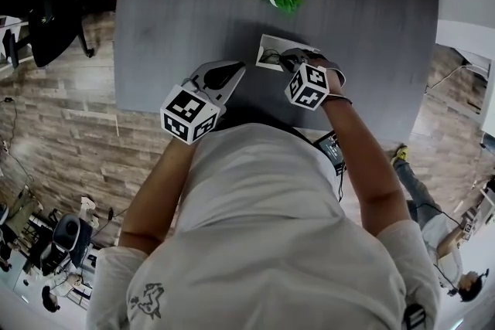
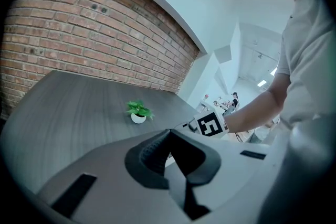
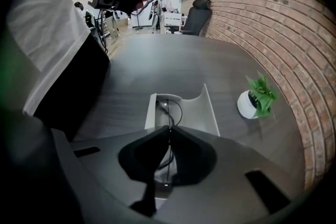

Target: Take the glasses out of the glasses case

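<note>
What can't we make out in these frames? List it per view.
- Head view: most of the glasses case and the grip point of the right claw, under that claw and its marker cube.
- Right gripper view: the near half of the glasses, behind that claw's closed jaws.
- Left gripper view: the case, almost all behind the left claw and the right cube.

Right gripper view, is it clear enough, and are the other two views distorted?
Right gripper view: sharp centre, dark corners, brick wall curved by the lens, glasses dim in the jaws' shadow. Left gripper view: same curving, bright washed-out room behind, mosaic patch at top. Head view: table edges bow, light even, no glare.
</note>
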The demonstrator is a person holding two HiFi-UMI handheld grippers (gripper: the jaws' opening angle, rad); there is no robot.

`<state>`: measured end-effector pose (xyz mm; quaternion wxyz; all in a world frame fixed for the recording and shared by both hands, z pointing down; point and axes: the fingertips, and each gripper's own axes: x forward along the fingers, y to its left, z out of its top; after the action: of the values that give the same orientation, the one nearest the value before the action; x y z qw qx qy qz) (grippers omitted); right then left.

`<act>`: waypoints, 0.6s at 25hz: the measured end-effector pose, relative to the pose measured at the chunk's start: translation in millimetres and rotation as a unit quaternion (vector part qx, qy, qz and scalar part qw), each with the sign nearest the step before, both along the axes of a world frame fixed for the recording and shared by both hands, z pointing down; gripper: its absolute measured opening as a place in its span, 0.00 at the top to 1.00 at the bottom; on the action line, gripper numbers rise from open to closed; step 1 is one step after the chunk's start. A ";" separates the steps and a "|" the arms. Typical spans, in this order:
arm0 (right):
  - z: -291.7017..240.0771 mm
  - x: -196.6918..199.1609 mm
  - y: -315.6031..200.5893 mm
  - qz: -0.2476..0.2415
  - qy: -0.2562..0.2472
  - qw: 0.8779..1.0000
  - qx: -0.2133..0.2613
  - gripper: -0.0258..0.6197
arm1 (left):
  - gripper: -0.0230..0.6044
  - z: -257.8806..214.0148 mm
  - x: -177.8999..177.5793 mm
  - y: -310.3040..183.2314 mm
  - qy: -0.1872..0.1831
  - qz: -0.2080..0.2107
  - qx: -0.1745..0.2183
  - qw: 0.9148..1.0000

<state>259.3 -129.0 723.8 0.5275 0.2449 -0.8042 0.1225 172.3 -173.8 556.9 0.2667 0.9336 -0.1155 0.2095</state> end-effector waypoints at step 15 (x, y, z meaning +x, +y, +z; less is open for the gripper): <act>-15.9 6.0 -1.3 0.004 0.007 1.000 0.030 0.94 | 0.95 -5.2 -0.8 5.6 0.003 -0.004 0.009 1.000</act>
<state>265.3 -130.3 707.9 0.5252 0.2645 -0.8028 0.0987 171.5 -168.2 551.7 0.2598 0.9361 -0.1200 0.2042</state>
